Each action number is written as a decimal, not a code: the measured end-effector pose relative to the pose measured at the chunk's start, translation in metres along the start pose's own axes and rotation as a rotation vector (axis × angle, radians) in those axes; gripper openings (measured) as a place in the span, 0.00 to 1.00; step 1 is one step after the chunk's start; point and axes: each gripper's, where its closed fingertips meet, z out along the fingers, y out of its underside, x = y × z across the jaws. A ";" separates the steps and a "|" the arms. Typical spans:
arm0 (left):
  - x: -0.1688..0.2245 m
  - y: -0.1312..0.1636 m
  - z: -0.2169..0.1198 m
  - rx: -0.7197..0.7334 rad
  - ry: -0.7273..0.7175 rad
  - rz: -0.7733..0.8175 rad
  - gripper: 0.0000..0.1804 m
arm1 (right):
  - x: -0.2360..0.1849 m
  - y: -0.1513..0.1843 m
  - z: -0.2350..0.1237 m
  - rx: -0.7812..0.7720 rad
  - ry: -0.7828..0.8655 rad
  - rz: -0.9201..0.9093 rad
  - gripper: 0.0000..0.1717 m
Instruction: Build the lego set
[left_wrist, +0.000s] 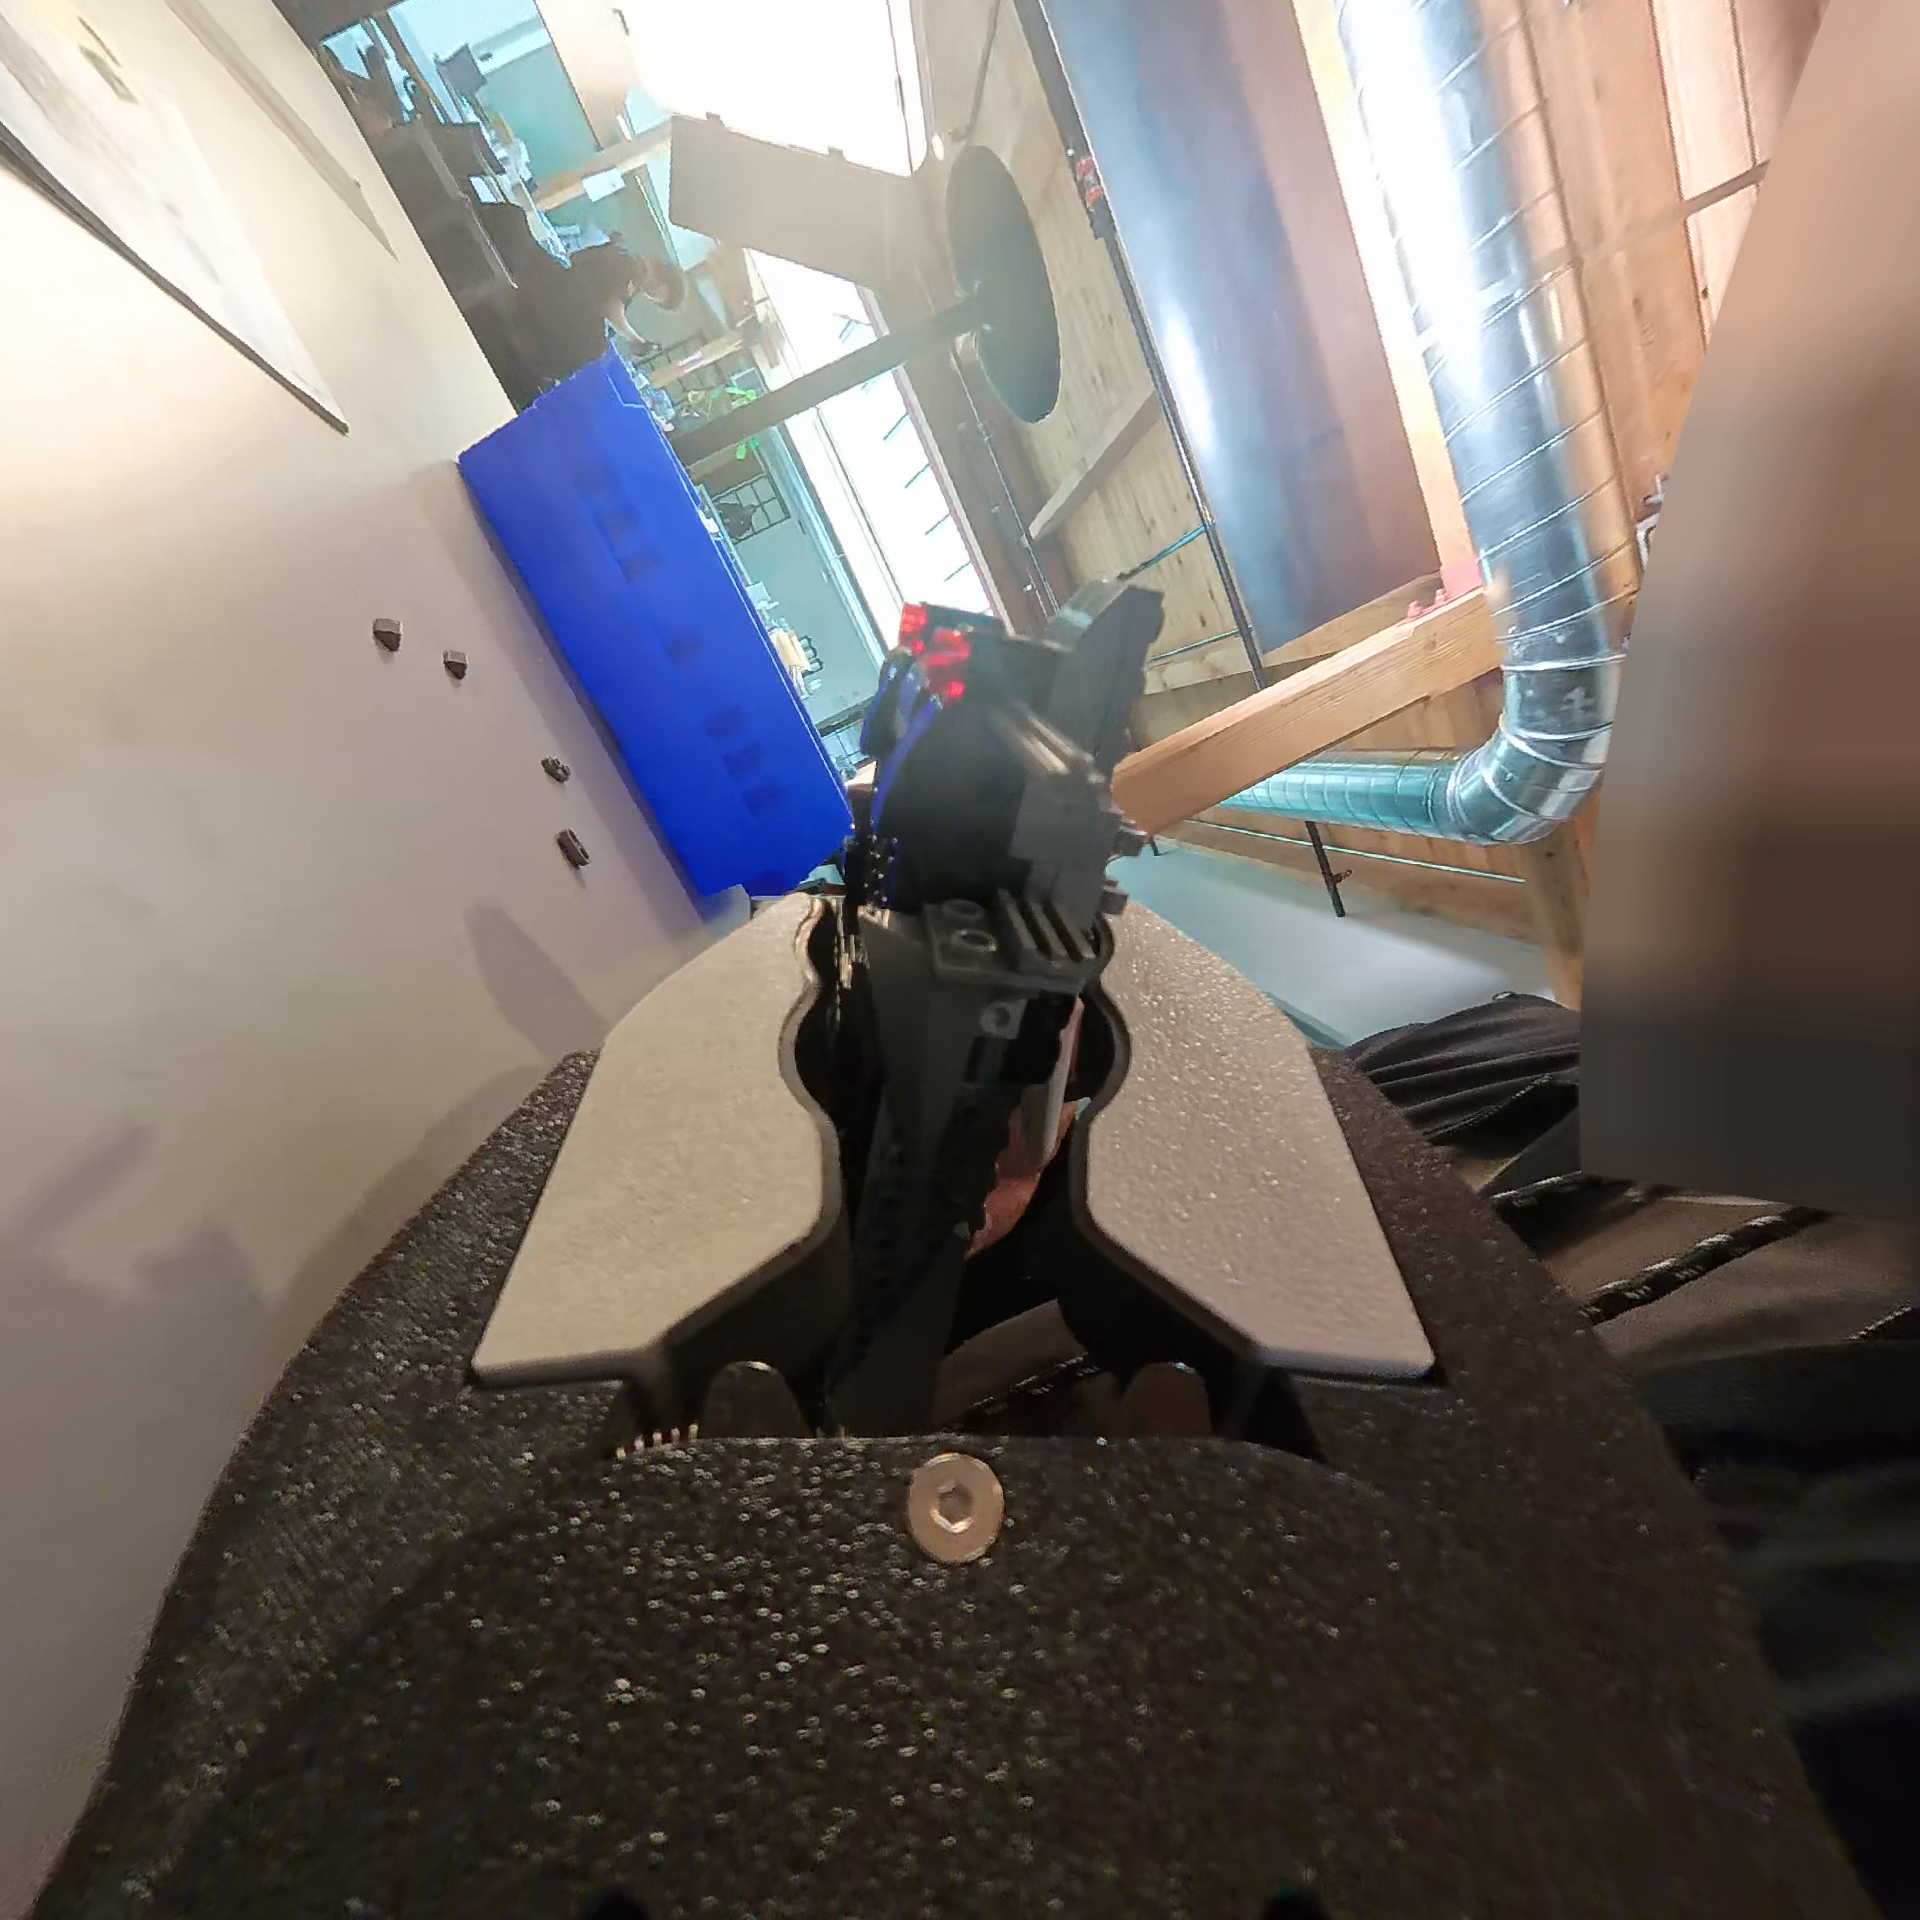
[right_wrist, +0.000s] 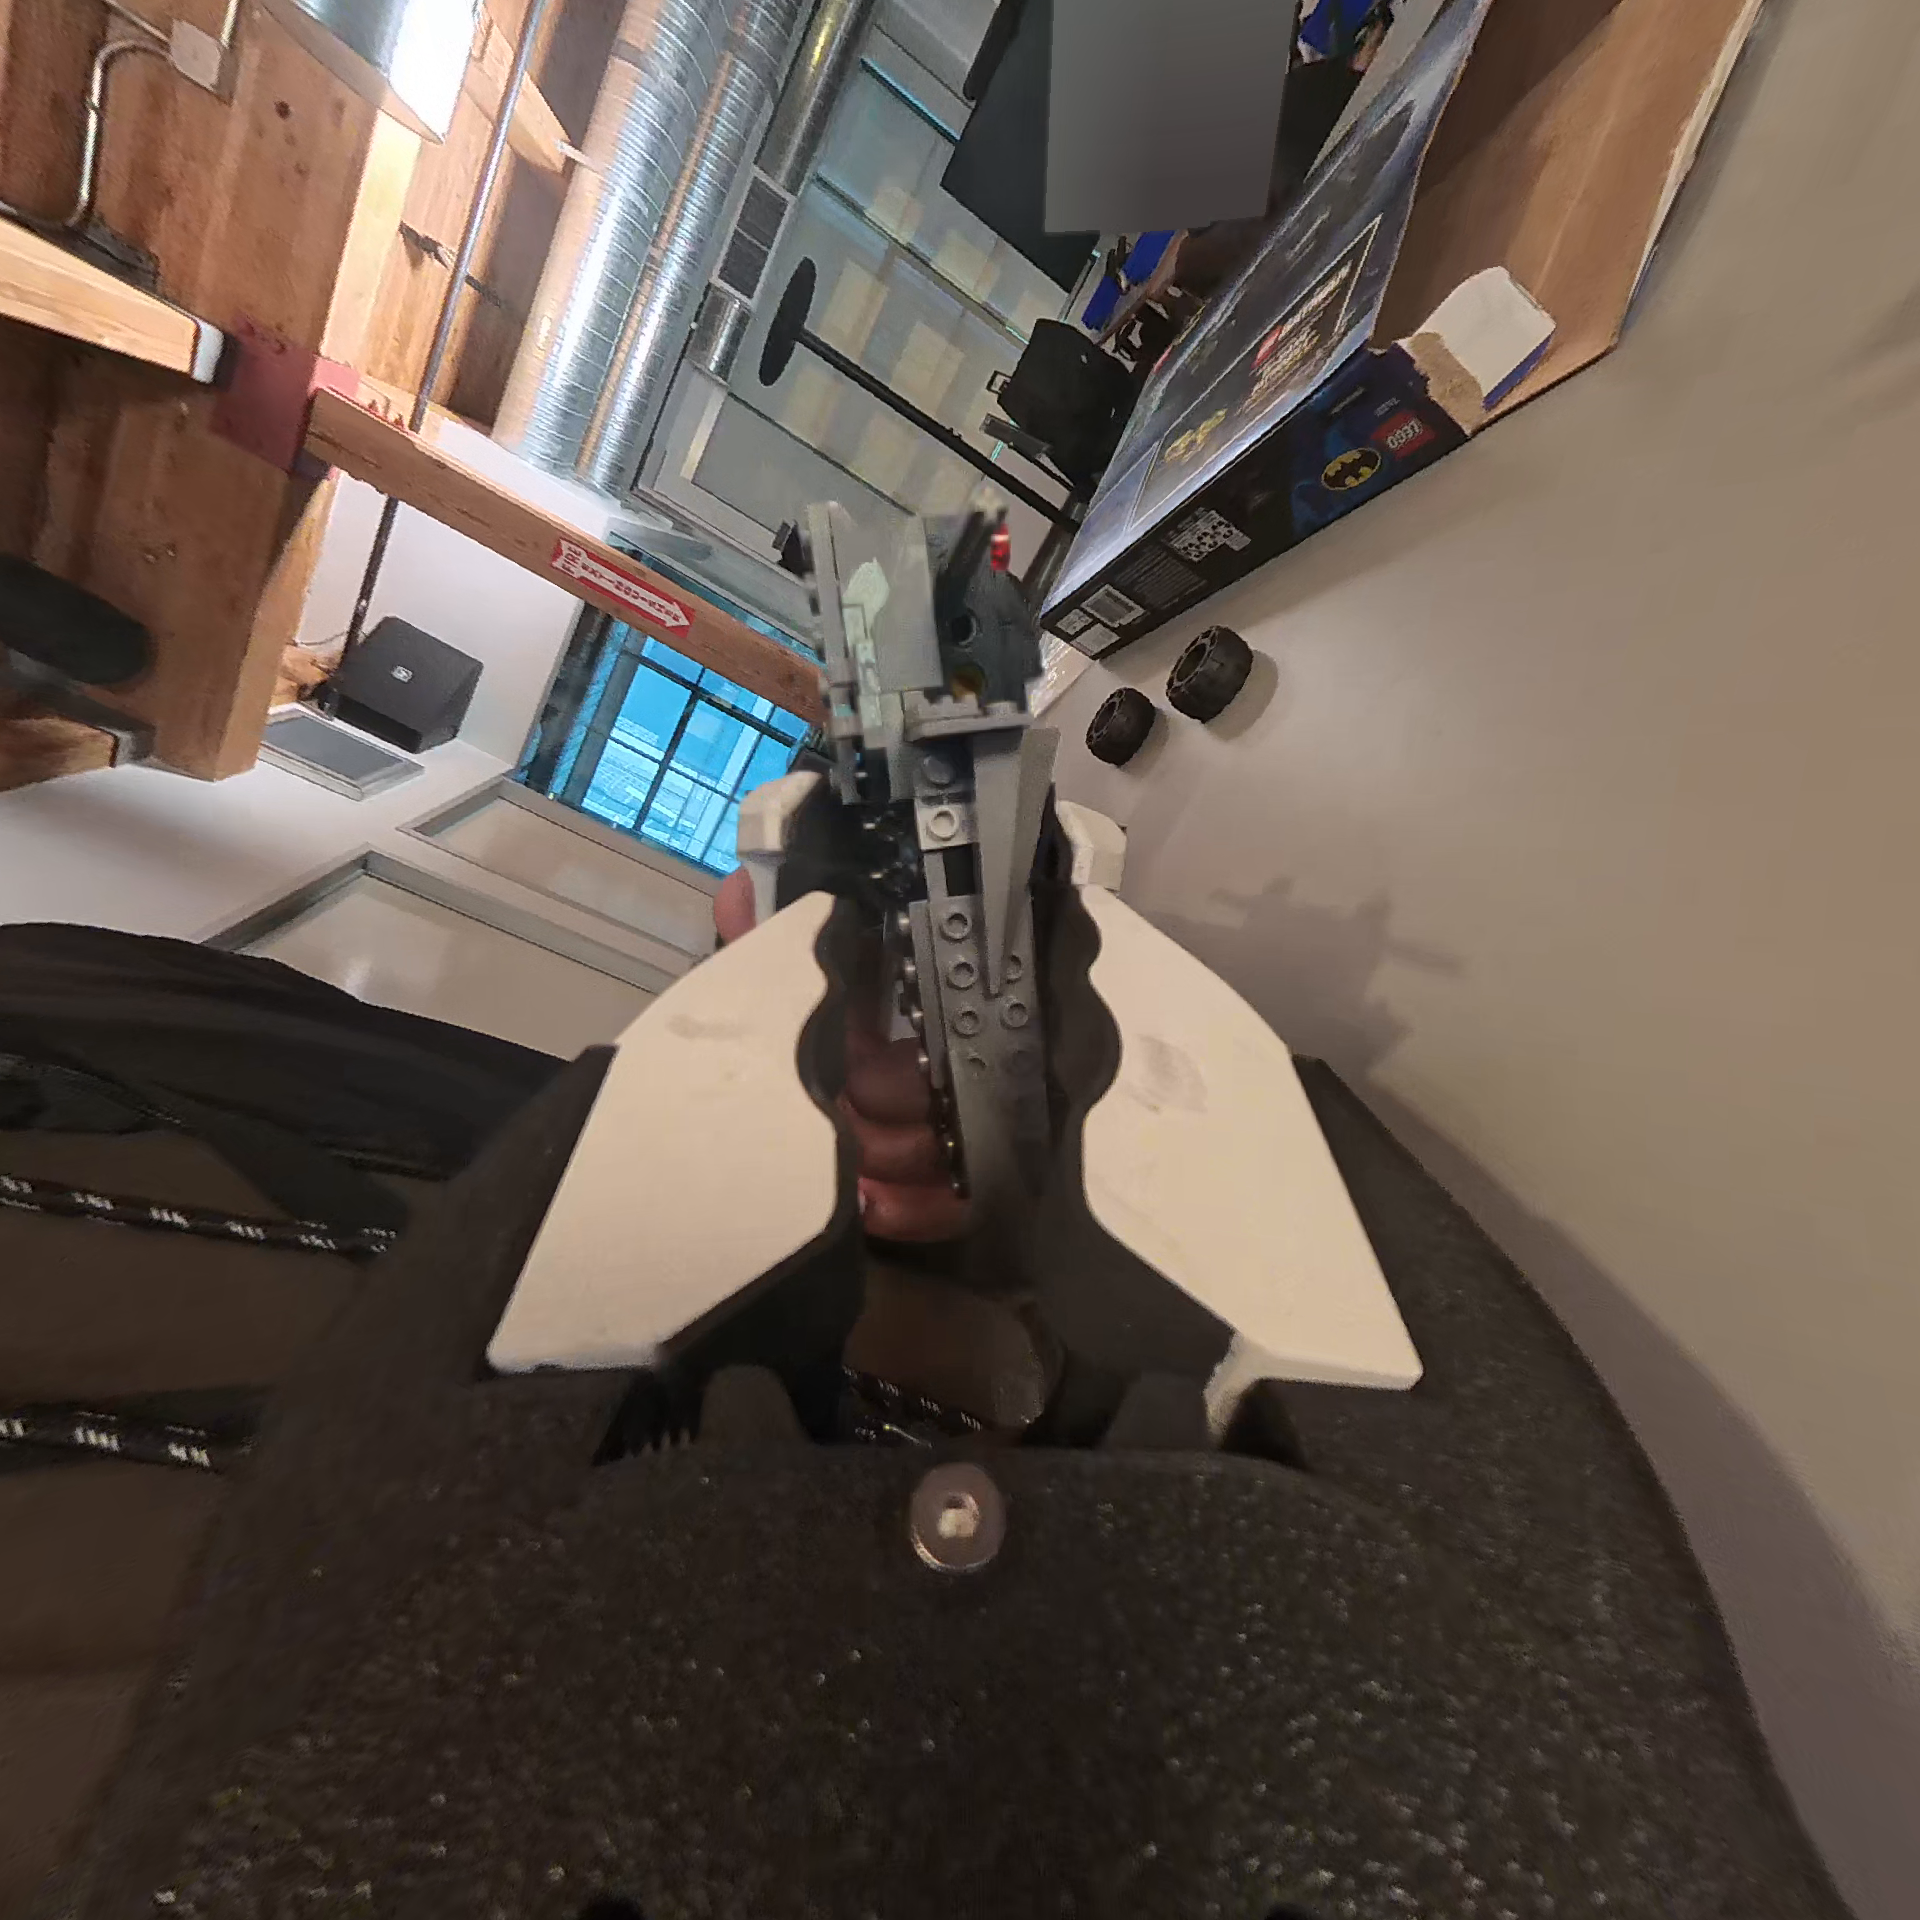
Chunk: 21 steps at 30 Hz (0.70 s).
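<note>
Held up off the table (left_wrist: 208, 727), the grey and black brick model (left_wrist: 987, 831) looks to me only partly built: its body is joined up, with red bits and a blue part at its bulky end, but I can see no wheels on it. Two black wheels (right_wrist: 1210, 660) lie loose on the table beside the model, near a printed box (right_wrist: 1247, 436). A few small dark pieces (left_wrist: 387, 632) lie apart on the table on the model's other side, in front of a blue bin (left_wrist: 644, 644). The model's long axis runs along the fingers of both tongs. Its thin tapered end points back toward the left wrist and the bulky end sticks out past the tips. The left tongs (left_wrist: 956, 935) are narrowed on the model's dark middle, with the pads against both flanks. The right tongs (right_wrist: 935, 935) stand half open around a studded grey plate on the model. One pad looks close to the plate, while a gap on the other side shows a hand (right_wrist: 899, 1143) behind.
</note>
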 end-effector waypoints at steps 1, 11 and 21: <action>0.001 0.000 0.000 -0.006 -0.002 0.014 0.25 | -0.001 0.000 0.000 -0.005 0.002 -0.010 0.22; 0.003 -0.001 -0.003 0.022 0.066 -0.100 0.25 | -0.004 0.005 0.004 -0.024 0.024 -0.033 0.24; 0.009 -0.004 -0.006 0.007 0.039 0.077 0.25 | -0.006 -0.006 -0.002 0.012 0.021 -0.120 0.25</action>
